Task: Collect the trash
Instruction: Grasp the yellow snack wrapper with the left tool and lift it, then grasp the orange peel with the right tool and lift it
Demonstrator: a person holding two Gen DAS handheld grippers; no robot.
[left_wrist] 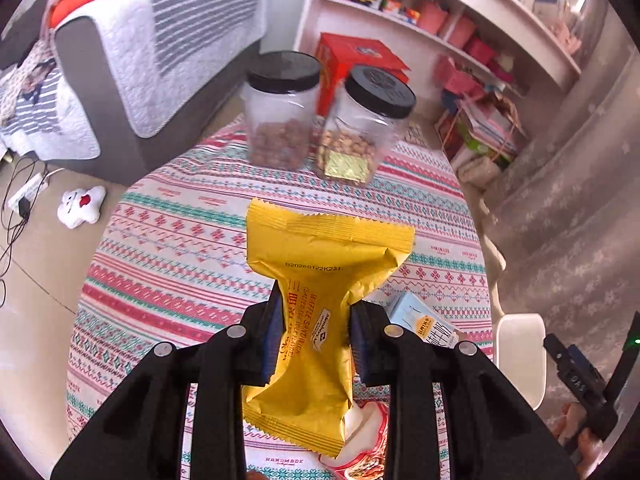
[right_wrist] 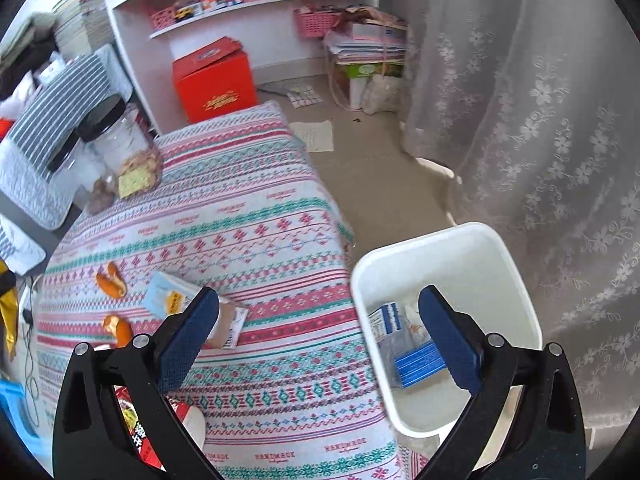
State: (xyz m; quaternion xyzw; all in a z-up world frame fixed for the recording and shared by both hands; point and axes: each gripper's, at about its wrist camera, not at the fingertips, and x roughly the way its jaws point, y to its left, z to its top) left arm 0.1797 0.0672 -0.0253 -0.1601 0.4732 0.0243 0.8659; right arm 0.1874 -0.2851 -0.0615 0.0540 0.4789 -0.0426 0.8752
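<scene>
In the left wrist view, the left hand-held gripper (left_wrist: 316, 322) is squeezed shut on the middle of a yellow crinkly snack wrapper (left_wrist: 320, 300), and the wrapper is pinched in like a bow where the blue pads (left_wrist: 275, 332) press it. The wrapper hangs up above the surface with the striped pink and green cloth (left_wrist: 180, 240), so it looks lifted already. Two clear plastic jars with black lids (left_wrist: 320, 120) stand at the far end of the cloth, and they hold nuts, so they are likely not trash. A light blue paper carton (left_wrist: 424, 320) lies just under the right pad. The white plastic trash bin (left_wrist: 524, 356) peeks out past the edge of the surface on the right side. In the right wrist view, the right hand-held gripper (right_wrist: 320, 336) is spread wide and holds nothing, and it hovers over the edge of the surface and the bin. The bin already has blue and white wrappers in it. Orange peel bits (right_wrist: 114, 304) and the carton lie on the cloth. To do this step well, keep the squeeze firm, carry the yellow wrapper sideways until it is right above the middle of the bin, then let go. If it is let go too soon, the light wrapper may flutter onto the floor.
</scene>
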